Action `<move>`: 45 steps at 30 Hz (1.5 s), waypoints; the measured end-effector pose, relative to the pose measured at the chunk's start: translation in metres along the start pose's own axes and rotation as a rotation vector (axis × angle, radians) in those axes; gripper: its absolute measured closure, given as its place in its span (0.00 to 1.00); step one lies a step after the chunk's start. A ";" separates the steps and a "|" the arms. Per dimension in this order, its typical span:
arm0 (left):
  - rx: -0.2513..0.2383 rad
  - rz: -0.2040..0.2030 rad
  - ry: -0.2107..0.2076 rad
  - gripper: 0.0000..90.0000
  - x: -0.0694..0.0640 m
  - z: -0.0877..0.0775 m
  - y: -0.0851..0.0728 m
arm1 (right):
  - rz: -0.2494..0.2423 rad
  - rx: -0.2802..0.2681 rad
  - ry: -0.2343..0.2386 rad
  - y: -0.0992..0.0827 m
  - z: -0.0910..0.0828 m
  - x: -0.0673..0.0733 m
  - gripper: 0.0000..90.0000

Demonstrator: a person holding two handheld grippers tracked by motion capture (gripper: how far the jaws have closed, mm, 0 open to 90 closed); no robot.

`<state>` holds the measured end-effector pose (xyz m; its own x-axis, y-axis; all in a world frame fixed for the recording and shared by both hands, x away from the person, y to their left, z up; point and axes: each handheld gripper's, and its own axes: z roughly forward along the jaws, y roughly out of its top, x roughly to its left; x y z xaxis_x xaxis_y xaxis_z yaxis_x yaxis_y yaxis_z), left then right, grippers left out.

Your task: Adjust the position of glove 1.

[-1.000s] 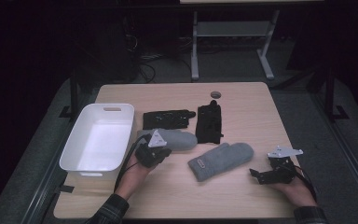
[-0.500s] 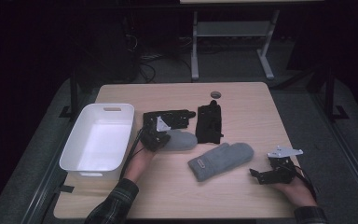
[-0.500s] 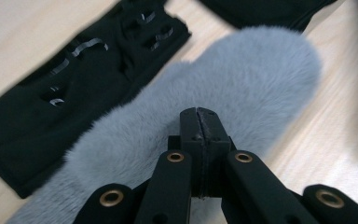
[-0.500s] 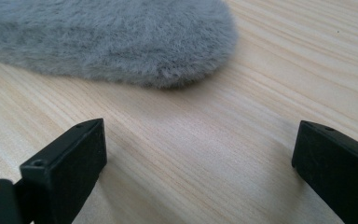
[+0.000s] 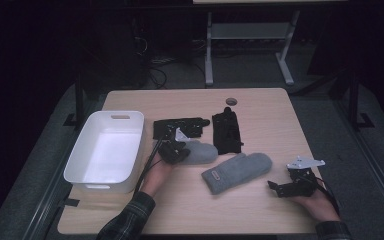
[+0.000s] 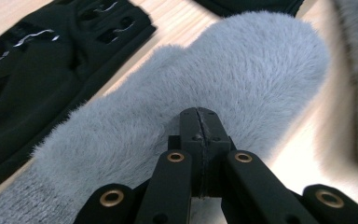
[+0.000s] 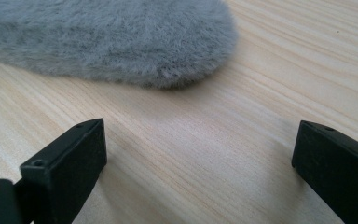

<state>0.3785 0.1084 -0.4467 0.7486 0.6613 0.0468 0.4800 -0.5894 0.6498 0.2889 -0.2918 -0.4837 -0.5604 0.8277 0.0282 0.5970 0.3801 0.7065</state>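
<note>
1. Nearest the person, the right hand (image 5: 316, 201) rests on the front right part of the wooden table (image 5: 260, 105) and holds the right gripper (image 5: 280, 188). In the right gripper view its jaws stand wide apart over bare wood, with nothing between them.
2. Just beyond those jaws lies a grey fleece mitten (image 5: 238, 171), set at a slant near the table's middle. Its rounded tip (image 7: 168, 42) shows close ahead in the right gripper view, apart from the jaws.
3. At the front left, a plaid sleeve (image 5: 127, 221) leads up to the left hand (image 5: 156, 172), which holds the left gripper (image 5: 172, 152).
4. In the left gripper view (image 6: 199, 122) the jaws are pressed together, tips down against the fur of a second grey mitten (image 6: 205, 88). Whether any fur is pinched between them cannot be told.
5. That second mitten (image 5: 200, 152) lies a little to the left of the first and is apart from it.
6. A white plastic bin (image 5: 78, 165) sits at the table's left edge, beside the left hand.
7. Farther back, a black glove (image 5: 180, 127) lies flat just behind the second mitten, with light markings on it in the left gripper view (image 6: 37, 60).
8. Another black glove (image 5: 227, 131) lies to its right, pointing away from the person.
9. A small round dark spot (image 5: 231, 101) sits near the far edge; what it is cannot be told.
</note>
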 end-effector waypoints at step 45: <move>0.097 -0.098 0.174 0.99 0.034 -0.006 0.000 | 0.002 -0.001 0.000 0.000 0.000 0.000 0.03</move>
<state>0.4012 0.1343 -0.4406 0.6101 0.7827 0.1227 0.5949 -0.5549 0.5816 0.2890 -0.2915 -0.4837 -0.5592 0.8285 0.0298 0.5978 0.3781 0.7069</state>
